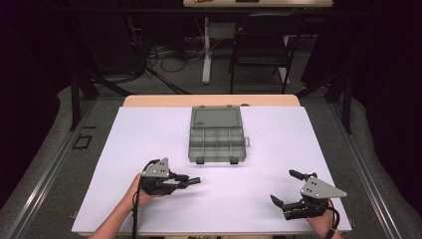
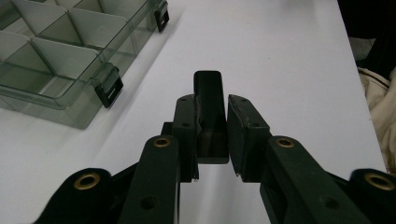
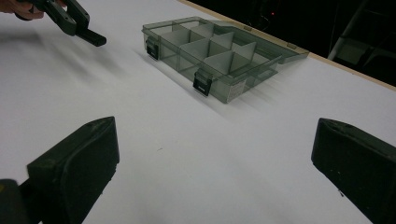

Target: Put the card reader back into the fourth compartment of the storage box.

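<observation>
Two grippers rest low over a white table (image 1: 149, 139): left gripper (image 2: 212, 100) clenched on a small black block (image 2: 208, 88), right gripper (image 1: 286, 188) spread wide, empty. Carry the block forward to the open compartment box (image 1: 217, 144), lowering squarely into one cell

A clear grey plastic compartment box (image 1: 217, 135) lies on the white table (image 1: 149, 139), ahead between the left gripper (image 1: 189, 181) and the right gripper (image 1: 286, 188).

Small black block (image 2: 211, 116), clamped upright, above white table (image 2: 280, 56)
</observation>
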Demonstrator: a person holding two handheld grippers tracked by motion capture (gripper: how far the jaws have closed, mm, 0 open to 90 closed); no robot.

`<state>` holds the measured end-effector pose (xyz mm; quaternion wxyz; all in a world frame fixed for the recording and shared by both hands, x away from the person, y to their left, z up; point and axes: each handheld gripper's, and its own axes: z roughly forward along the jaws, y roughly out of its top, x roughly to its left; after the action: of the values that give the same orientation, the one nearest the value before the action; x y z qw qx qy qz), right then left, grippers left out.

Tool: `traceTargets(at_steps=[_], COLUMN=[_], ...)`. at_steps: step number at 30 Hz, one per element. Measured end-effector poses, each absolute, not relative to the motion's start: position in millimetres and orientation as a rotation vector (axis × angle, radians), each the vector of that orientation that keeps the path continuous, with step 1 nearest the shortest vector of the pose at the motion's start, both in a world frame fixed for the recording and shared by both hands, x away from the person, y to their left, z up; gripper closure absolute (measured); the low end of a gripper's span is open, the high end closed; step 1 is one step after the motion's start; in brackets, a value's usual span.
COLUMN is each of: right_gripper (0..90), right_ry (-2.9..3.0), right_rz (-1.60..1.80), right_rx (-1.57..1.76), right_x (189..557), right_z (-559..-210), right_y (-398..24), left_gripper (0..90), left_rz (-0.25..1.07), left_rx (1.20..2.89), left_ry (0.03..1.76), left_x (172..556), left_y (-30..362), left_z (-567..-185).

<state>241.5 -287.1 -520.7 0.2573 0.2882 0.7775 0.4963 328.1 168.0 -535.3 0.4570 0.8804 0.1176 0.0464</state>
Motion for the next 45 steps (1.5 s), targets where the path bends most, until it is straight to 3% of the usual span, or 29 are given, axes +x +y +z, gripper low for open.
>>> traceTargets(at_steps=[45], right_gripper=[0.7], right_ry=[2.115], right_rz=[1.328], right_rx=[0.789], right_x=[242], right_z=[-521], right_y=[-288], left_gripper=[74.4], left_rz=[0.207], left_rx=[2.114], left_ry=[0.426], left_x=[330], left_y=[145], left_z=[-522])
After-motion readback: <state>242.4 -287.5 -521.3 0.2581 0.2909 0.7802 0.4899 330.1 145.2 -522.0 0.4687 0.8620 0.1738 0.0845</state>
